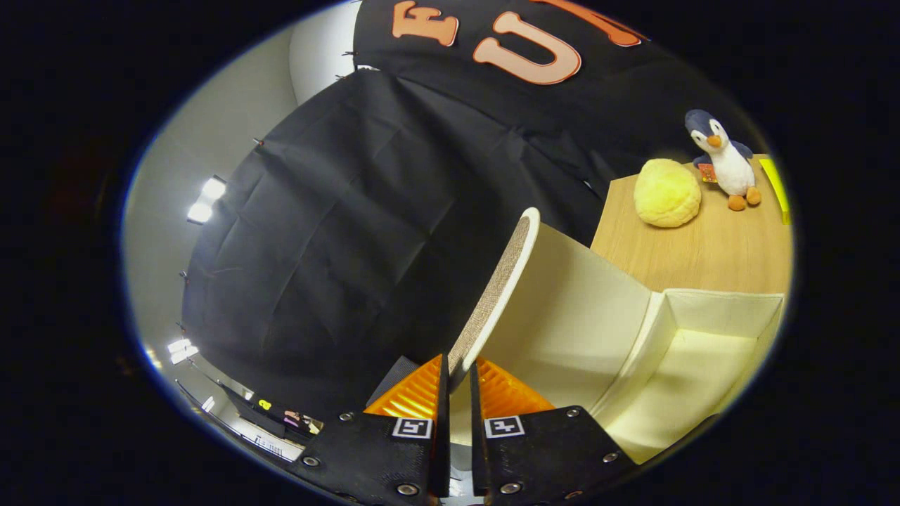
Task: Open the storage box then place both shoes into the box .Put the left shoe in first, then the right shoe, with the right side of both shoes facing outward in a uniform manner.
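Note:
My gripper (458, 372) is shut on the edge of the storage box lid (500, 281), both fingers pressing on it. The lid is a thin panel with a woven beige outer face and a cream inner face, and it stands raised and tilted up from the fingers. To the right of the lid lies the open cream storage box (703, 351), its inside bare as far as I can see.
Beyond the box is a wooden tabletop (703, 246) carrying a round yellow plush (666, 192) and a penguin toy (724, 158). A yellow object (775, 184) sits at the table's far edge. The black cloth wall rises behind the lid.

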A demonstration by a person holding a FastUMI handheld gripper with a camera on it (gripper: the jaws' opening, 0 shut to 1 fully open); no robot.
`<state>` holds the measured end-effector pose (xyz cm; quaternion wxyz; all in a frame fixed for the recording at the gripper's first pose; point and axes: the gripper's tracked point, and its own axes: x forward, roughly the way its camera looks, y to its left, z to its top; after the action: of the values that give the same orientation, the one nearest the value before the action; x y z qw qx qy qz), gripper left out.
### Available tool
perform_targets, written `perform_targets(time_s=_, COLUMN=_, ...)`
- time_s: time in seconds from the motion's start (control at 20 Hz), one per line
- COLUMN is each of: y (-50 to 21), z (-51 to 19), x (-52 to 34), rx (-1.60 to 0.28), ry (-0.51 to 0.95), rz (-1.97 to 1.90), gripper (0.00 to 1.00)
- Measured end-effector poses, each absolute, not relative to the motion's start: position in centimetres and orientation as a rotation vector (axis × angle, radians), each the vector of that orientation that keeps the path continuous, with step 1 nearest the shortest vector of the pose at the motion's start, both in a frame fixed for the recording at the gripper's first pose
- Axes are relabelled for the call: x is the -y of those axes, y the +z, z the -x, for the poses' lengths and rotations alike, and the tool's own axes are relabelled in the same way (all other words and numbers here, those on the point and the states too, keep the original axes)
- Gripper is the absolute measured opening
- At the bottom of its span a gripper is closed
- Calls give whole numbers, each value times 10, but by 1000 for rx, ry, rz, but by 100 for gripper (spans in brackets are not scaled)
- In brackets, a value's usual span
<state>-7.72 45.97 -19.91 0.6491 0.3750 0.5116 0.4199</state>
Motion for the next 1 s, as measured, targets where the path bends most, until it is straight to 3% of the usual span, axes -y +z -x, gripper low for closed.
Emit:
perform_targets(time_s=0.15, y=-219, z=74, x=-487, rx=-1189, ry=908, rz=-797, gripper=15)
perform_targets(time_s=0.3, y=-225, z=77, x=-481, rx=-1169, ry=904, rz=-725, gripper=54)
perform_targets(time_s=0.4, y=-233, z=77, x=-459, rx=-1135, ry=882, rz=-648, gripper=70)
perform_targets(time_s=0.7, y=-283, z=68, x=-336, rx=-1091, ry=709, rz=-441, gripper=83)
perform_targets(time_s=1.0, y=-334, z=93, x=-194, rx=-1146, ry=473, rz=-288, gripper=84)
